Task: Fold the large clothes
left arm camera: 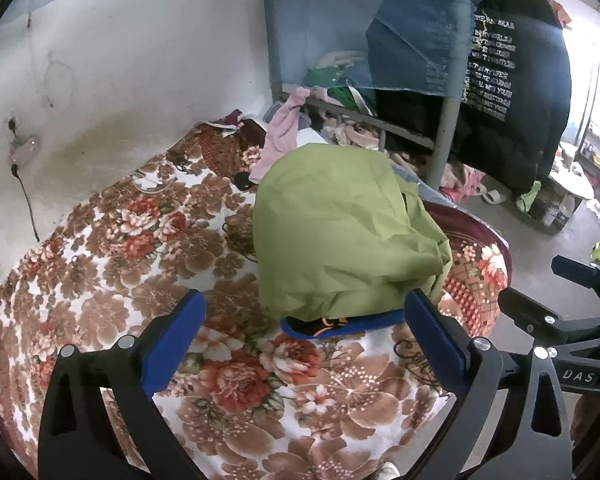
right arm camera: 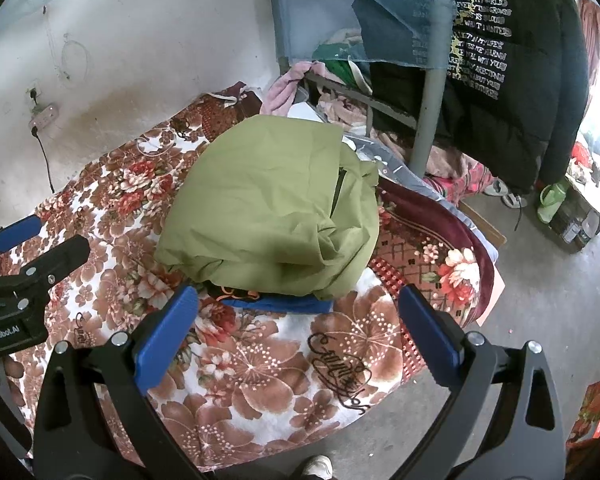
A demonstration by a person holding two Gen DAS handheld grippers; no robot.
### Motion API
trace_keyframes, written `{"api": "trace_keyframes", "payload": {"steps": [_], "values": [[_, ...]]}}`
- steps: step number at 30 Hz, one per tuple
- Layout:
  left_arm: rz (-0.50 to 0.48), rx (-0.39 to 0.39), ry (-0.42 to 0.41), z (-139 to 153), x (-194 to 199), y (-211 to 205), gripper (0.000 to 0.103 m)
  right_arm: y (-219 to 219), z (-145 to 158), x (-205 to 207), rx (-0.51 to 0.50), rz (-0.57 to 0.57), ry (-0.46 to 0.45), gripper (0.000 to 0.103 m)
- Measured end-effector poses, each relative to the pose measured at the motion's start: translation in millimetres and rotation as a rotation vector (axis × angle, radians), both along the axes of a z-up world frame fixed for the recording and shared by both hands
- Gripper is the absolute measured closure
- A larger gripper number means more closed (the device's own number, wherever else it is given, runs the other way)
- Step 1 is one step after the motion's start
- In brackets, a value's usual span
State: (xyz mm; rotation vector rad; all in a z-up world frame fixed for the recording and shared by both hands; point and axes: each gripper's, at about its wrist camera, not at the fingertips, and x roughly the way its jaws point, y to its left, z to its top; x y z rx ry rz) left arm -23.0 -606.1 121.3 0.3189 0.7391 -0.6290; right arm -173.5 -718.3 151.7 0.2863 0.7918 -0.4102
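- The left gripper [left arm camera: 304,340], black-framed with blue-padded fingers [left arm camera: 172,344], was seen nearest the left wrist camera, its fingers spread wide with nothing held between them, above the floral brown-and-red plush blanket [left arm camera: 112,248].
- The right gripper [right arm camera: 298,332] was likewise seen at the front of the right wrist view, its blue-padded fingers [right arm camera: 166,336] set wide apart and holding nothing, above the same blanket [right arm camera: 260,380] near the bed's edge.
- The large olive-green cloth garment [left arm camera: 340,236], loosely folded into a bulky, wrinkled bundle, was laid on the blanket just ahead of both grippers, apart from the fingers.
- A blue garment edge with orange print [left arm camera: 332,325] was seen protruding from under the near side of the green bundle [right arm camera: 272,208]; in the right wrist view it [right arm camera: 276,303] lay between the two fingers' tips.
- A pink cloth [left arm camera: 280,136] was draped over a grey metal bed frame [left arm camera: 444,140] beyond the bundle.
- A black padded jacket with white lettering [left arm camera: 512,80] was hung at the right.
- A white wall [left arm camera: 140,60] with a socket and black cable [left arm camera: 28,204] was seen behind the bed.
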Motion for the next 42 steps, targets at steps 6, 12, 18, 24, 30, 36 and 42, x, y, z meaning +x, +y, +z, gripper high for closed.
{"api": "trace_keyframes", "payload": {"steps": [6,12,18,24,30,36,42], "values": [[-0.013,0.002,0.004,-1,-1,0,0.005,-1,-1,2,-0.002,0.007,0.005,0.005],[-0.024,0.005,0.009,-2,-4,0,0.005,-1,-3,4,-0.001,0.009,0.009,0.005],[-0.022,0.019,0.023,-3,-5,0,0.005,0,-4,2,0.002,0.003,0.01,0.005],[0.0,0.012,0.047,-5,-1,7,0.005,0,-3,2,0.001,0.007,0.01,0.005],[0.0,0.01,0.05,-6,-1,8,0.005,2,-4,2,0.001,0.008,0.009,0.005],[0.008,0.013,0.045,-7,-1,9,0.005,3,-3,2,0.0,0.007,0.009,0.005],[0.034,0.03,0.03,-8,0,5,0.005,3,-4,2,-0.002,0.009,0.01,0.005]]}}
